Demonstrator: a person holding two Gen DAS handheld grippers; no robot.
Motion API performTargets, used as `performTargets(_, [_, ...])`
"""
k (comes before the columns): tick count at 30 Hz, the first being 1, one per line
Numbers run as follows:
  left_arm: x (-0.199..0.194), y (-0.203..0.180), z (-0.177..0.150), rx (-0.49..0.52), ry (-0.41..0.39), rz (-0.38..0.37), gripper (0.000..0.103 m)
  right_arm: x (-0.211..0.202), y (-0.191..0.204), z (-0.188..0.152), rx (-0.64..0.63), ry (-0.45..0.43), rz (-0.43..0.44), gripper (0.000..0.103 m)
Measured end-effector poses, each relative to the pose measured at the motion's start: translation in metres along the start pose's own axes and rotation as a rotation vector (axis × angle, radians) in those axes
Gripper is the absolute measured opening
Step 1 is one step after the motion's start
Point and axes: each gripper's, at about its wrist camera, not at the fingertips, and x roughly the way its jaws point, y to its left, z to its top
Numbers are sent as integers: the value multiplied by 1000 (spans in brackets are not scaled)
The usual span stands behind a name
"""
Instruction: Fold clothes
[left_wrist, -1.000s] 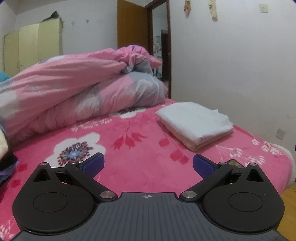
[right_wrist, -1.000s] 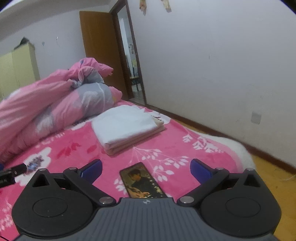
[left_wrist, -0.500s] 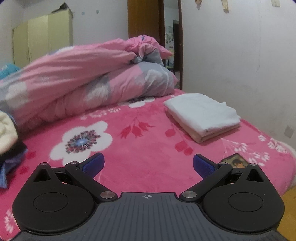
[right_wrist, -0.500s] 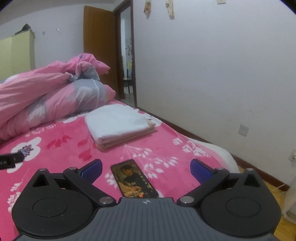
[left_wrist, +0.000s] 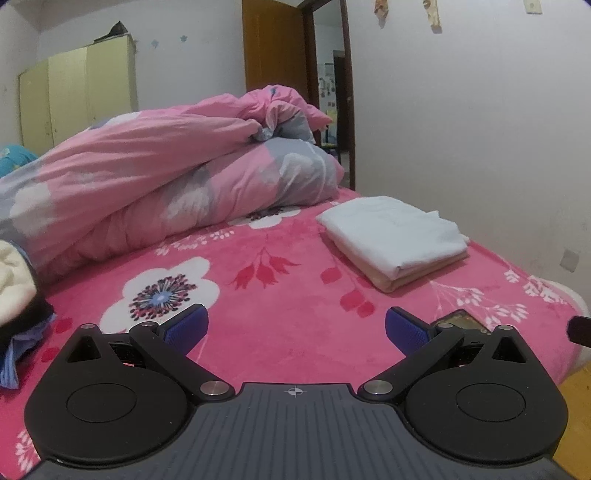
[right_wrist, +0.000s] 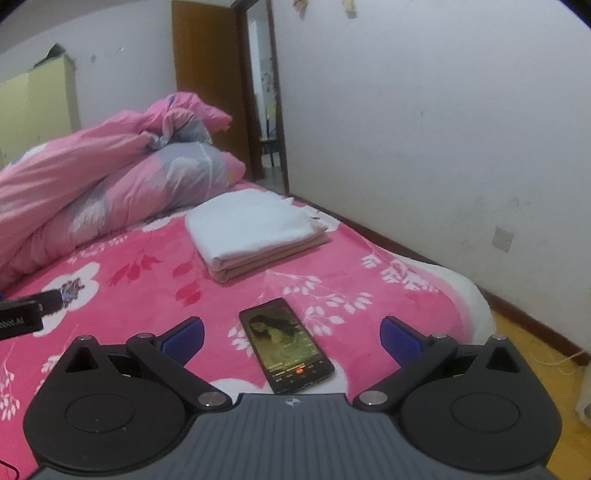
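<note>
Left gripper: jaws wide apart, holding nothing. Right gripper: jaws wide apart, holding nothing, with a phone on the blanket between its fingers. Folded clothes lie stacked at centre right of the left view, beside the quilt.

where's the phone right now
In the right wrist view, the black smartphone lies screen-up on the pink floral blanket, just ahead of the open right gripper, nearer than the folded white clothes.

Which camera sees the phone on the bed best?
The right wrist view: the whole phone lies face up, screen lit, between the open right gripper fingers. The left wrist view shows only its corner behind a finger.
</note>
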Motion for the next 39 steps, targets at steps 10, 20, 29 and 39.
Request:
performTargets(10, [13, 1, 4, 26, 56, -17, 103, 25, 52, 15, -127, 13, 51, 103])
performTargets(20, [16, 1, 4, 55, 75, 1, 103, 37, 74, 20, -159, 45, 50, 103])
performTargets(29, [18, 18, 2, -36, 98, 16, 103, 40, 84, 18, -188, 57, 33, 103])
performTargets(39, [19, 36, 0, -132, 107, 14, 103, 39, 92, 16, -205, 46, 27, 103])
